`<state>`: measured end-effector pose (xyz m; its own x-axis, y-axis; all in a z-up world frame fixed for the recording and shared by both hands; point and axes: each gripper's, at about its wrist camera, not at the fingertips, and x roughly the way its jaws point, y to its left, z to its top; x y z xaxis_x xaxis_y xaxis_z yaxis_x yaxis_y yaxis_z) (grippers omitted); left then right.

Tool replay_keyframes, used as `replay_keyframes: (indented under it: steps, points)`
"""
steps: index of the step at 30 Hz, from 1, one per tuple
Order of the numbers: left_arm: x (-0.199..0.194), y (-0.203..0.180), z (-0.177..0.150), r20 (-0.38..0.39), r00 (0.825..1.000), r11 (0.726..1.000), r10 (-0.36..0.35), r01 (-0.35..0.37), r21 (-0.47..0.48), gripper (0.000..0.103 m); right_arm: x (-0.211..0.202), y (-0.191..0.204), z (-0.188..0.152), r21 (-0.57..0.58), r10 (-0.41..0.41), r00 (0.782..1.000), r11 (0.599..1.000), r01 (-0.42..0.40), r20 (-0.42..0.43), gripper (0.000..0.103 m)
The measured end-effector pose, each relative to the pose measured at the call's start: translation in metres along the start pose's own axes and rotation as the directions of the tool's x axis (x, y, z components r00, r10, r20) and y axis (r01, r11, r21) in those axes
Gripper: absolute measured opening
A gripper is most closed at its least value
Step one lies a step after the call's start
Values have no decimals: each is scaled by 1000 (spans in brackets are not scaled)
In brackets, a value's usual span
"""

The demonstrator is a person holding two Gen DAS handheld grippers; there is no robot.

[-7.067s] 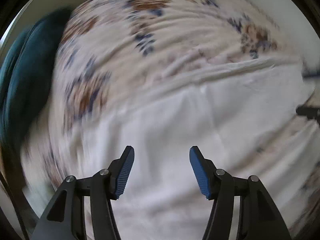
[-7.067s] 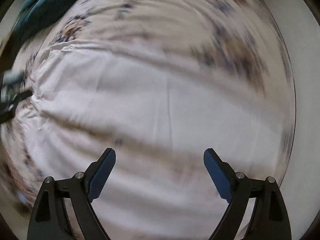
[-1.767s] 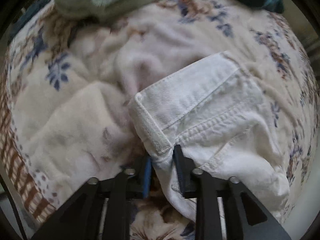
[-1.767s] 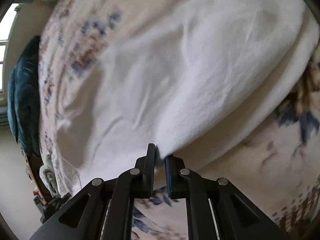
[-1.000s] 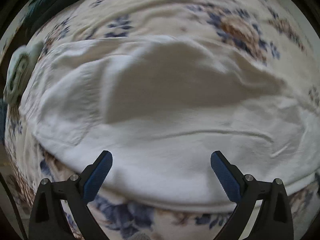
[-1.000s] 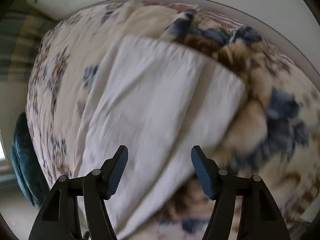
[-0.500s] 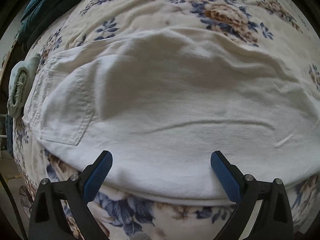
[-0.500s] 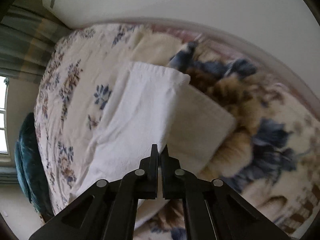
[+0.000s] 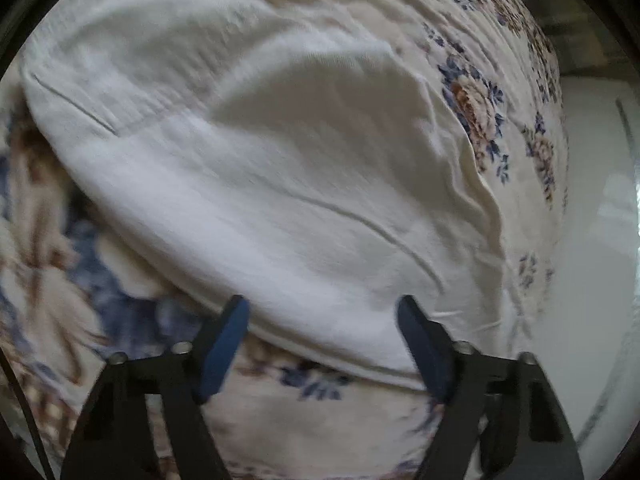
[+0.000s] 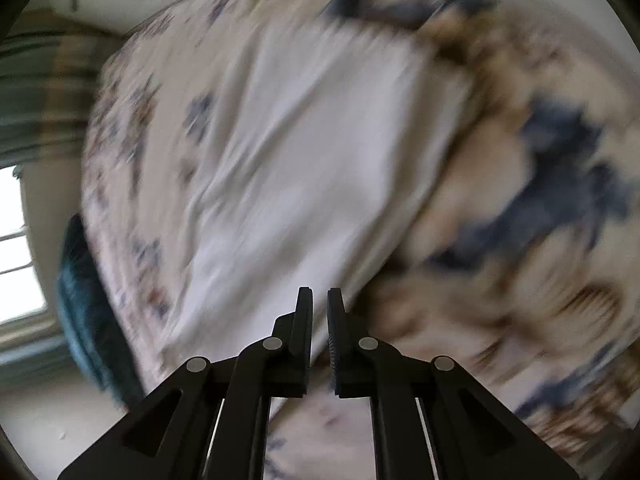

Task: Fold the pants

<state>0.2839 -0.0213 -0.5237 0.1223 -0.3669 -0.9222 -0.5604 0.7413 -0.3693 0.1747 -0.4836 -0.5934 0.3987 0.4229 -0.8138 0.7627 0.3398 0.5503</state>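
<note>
Left gripper [image 9: 322,336], black-armed with blue-padded fingers [image 9: 222,344], hovered with its jaws apart and closing, the pads not pressing on anything. Between and just beyond its fingertips lay the near folded edge of the white cotton pants [image 9: 288,184], which spread away from the gripper across most of the left wrist view. The pants rested on a cream bedspread printed with blue and brown flowers [image 9: 476,100]; a strip of that bedspread showed directly beneath the fingers, so the hem sat at the level of the tips rather than between the pads. A long seam crease ran diagonally across the cloth. The whole view was softened by motion blur.

Right gripper [image 10: 320,300], of the same black construction, had its jaws nearly together and opening slightly, a narrow gap visible between them. No cloth was visibly caught in that gap; whether the tips touched the fabric could not be told through the blur. The white pants [image 10: 304,152] lay just ahead of the tips and stretched away towards the far end of the bedspread [image 10: 520,208] as a long, roughly rectangular band. A dark teal cushion [image 10: 88,304] sat at the bed's left edge, near a bright window [image 10: 16,256].
</note>
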Motion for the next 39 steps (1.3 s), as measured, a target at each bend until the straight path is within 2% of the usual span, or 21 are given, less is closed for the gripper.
replay_keyframes:
  steps: [1, 4, 6, 10, 11, 14, 15, 17, 19, 20, 24, 29, 32, 33, 34, 35, 36, 37, 39]
  points:
    - [8, -1, -1, -17, 1000, 1000, -5, 5, -10, 62, 9, 6, -9, -11, 22, 999, 1000, -22, -30, 9]
    - [20, -9, -7, -38, 999, 1000, 4, -5, -10, 60, 43, 23, -35, -31, 56, 990, 998, -61, -129, 9]
    - [24, -9, -9, -50, 999, 1000, 6, -7, -12, 60, 62, 31, -48, -30, 45, 982, 998, -51, -186, 9]
    - [26, -5, -18, -68, 998, 999, -6, 3, -39, 60, 80, 31, -61, -24, 30, 975, 999, -36, -222, 9]
    - [26, -2, -20, -74, 997, 998, -18, 14, -56, 60, 82, 30, -62, -12, 12, 973, 1000, -15, -229, 9]
    - [29, 12, -22, -86, 994, 993, -60, 51, -109, 60, 85, 34, -63, -12, 24, 973, 1000, -27, -232, 9]
    - [31, 15, -22, -89, 993, 990, -79, 68, -122, 61, 87, 34, -64, -14, 23, 972, 1000, -27, -234, 11]
    - [32, 20, -20, -93, 990, 984, -107, 92, -151, 61, 92, 33, -65, 14, 40, 969, 999, -38, -242, 22]
    - [34, 24, -19, -100, 987, 979, -127, 109, -171, 62, 92, 32, -62, 53, 79, 967, 996, -69, -242, 51]
    - [34, 26, -19, -101, 986, 977, -135, 116, -179, 62, 91, 31, -63, 60, 95, 966, 995, -83, -242, 56]
    - [32, 32, -24, -101, 982, 970, -160, 137, -202, 62, 89, 34, -64, 32, 64, 969, 998, -58, -238, 57]
    - [38, 36, -23, -106, 983, 969, -151, 126, -213, 62, 96, 42, -63, 6, 37, 975, 999, -36, -219, 57]
    - [43, 37, -17, -101, 982, 964, -157, 130, -233, 61, 104, 45, -63, 10, 14, 977, 1000, -12, -213, 49]
    - [42, 37, -15, -88, 983, 961, -161, 136, -240, 60, 105, 44, -63, 7, 7, 977, 1000, -6, -212, 40]
    - [40, 36, -14, -76, 984, 961, -161, 139, -239, 59, 105, 44, -63, 7, -3, 978, 1000, 5, -208, 23]
    - [38, 34, -13, -65, 986, 962, -157, 138, -235, 52, 105, 43, -63, 9, -9, 980, 1000, 11, -201, 15]
    - [34, 32, -12, -43, 989, 966, -145, 132, -221, 33, 103, 41, -64, 11, -13, 983, 1000, 15, -185, 7]
    - [30, 30, -12, -27, 990, 970, -136, 127, -206, 23, 99, 42, -65, 7, -11, 985, 1000, 12, -170, 5]
    - [20, 27, -13, 3, 993, 978, -118, 116, -175, 14, 90, 47, -69, -31, -15, 990, 999, 11, -139, 4]
